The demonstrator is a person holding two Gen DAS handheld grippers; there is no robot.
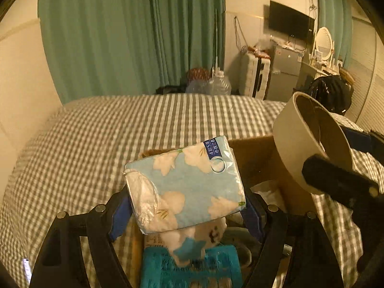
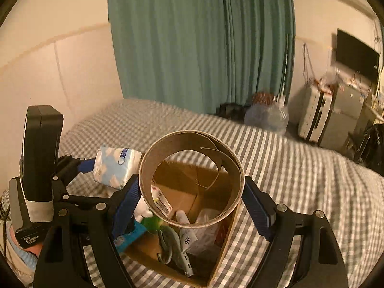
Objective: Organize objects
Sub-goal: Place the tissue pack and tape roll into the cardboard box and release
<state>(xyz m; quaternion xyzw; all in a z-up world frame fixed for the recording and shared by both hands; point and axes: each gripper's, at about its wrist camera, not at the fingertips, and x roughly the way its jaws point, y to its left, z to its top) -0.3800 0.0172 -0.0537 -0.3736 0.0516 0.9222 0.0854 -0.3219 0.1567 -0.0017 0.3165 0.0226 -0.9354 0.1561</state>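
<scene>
Left gripper (image 1: 187, 206), both blue pads pressed against the sides of a blue-and-white tissue pack (image 1: 186, 187), which is held in the air above the open cardboard box (image 2: 223, 247). Right gripper (image 2: 192, 199), clamped on a wide cardboard ring (image 2: 230, 168), held upright over the same box, just right of the tissue pack. Inside the box: a white tube (image 2: 188, 240), a teal packet (image 1: 192, 268) and other small items, not identifiable. The box rests on a grey-checked bed (image 2: 300, 168). Behind: green curtains (image 2: 201, 43); far right, a wall-mounted television (image 1: 290, 22).
</scene>
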